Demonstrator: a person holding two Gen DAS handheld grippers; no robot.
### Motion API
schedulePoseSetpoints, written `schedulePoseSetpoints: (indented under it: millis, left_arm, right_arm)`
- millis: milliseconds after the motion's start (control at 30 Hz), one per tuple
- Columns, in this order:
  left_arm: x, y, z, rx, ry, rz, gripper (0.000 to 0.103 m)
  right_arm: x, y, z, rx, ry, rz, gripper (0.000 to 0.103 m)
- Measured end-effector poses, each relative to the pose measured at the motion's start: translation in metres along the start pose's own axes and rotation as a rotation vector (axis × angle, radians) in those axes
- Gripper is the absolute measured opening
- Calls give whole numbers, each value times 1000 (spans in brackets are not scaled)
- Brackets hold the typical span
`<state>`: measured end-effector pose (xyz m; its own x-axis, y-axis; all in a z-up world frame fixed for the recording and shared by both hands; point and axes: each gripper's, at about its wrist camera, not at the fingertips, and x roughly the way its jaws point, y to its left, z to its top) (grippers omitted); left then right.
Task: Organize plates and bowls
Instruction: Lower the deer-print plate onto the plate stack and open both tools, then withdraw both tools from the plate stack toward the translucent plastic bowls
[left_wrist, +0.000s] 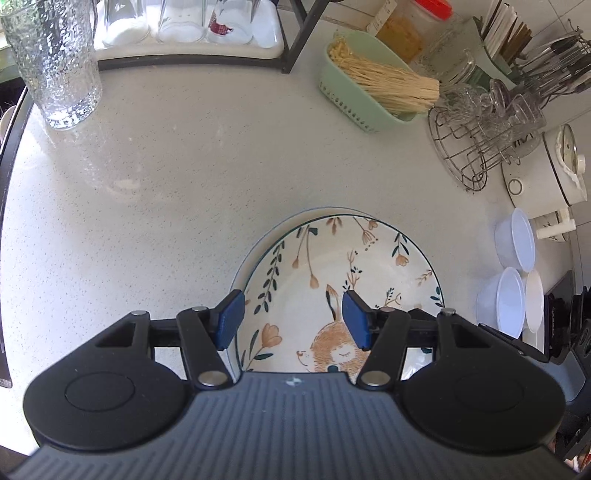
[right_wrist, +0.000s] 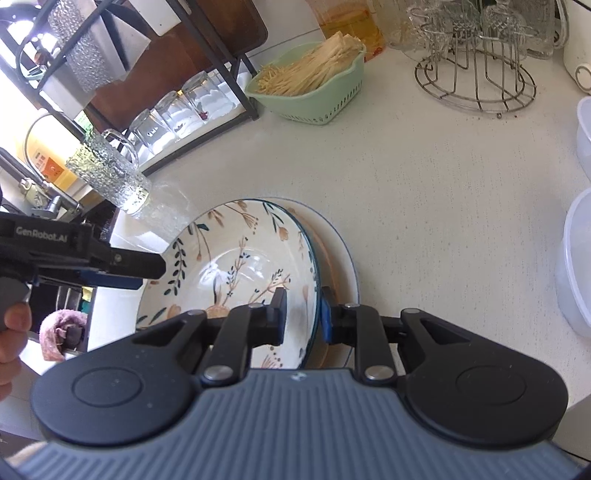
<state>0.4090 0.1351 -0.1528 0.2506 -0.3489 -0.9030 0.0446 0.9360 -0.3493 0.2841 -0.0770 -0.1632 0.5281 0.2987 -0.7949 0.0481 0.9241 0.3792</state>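
Right wrist view first: we have the right gripper (right_wrist: 303, 312) pinching the near right rim of the floral plate (right_wrist: 236, 273), one pad inside the rim and one outside, so the plate tilts up on that side. We judge this grip is there to steer or settle the floral plate onto the plain white plate (right_wrist: 345, 258) that shows beneath it on the right, a stack being the tidy way to keep plates.

To the left in the same view, the left gripper (right_wrist: 129, 271) reaches in level over the floral plate's left rim, and a hand (right_wrist: 13, 328) grips its handle at the frame's edge. From the left wrist view its jaws stand spread, one pad at the plate's left edge and the other over the painted fox, pressing on nothing that we can see. We read it as ready to steady or square the stack rather than to carry it.

Farther out on the pale countertop (left_wrist: 166, 166), a group of white bowls (left_wrist: 511, 266) waits at the right, well apart from the plates; they are probably still to be sorted. Beyond stand a ribbed glass tumbler (left_wrist: 59, 62) at the far left, a green basket (left_wrist: 369, 99) of dry noodles and a wire rack (left_wrist: 476, 147) of glassware, none in the way.
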Motion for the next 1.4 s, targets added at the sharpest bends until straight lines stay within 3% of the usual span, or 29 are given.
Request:
schedulePoseSetpoints:
  millis: [233, 400, 633, 800, 1067, 1400]
  left_arm:
    - [-9, -6, 3, 22, -41, -15, 63]
    - [-11, -9, 4, 25, -49, -21, 63]
    - [-19, -17, 5, 31, -83, -22, 63]
    - [-32, -33, 5, 89, -116, 11, 63]
    - [-63, -61, -6, 121, -215, 45, 63]
    - [-86, -99, -45, 128, -307, 60, 63]
  right_arm:
    - [-3, 6, 7, -45, -24, -30, 23]
    - [0, 18, 11, -149, -31, -127, 23]
    - [-4, 20, 11, -187, -78, -110, 22]
    - [-14, 16, 13, -162, -105, -85, 22]
    - [-56, 6, 19, -131, -194, -47, 22]
    - [-116, -8, 19, -162, -305, -11, 23]
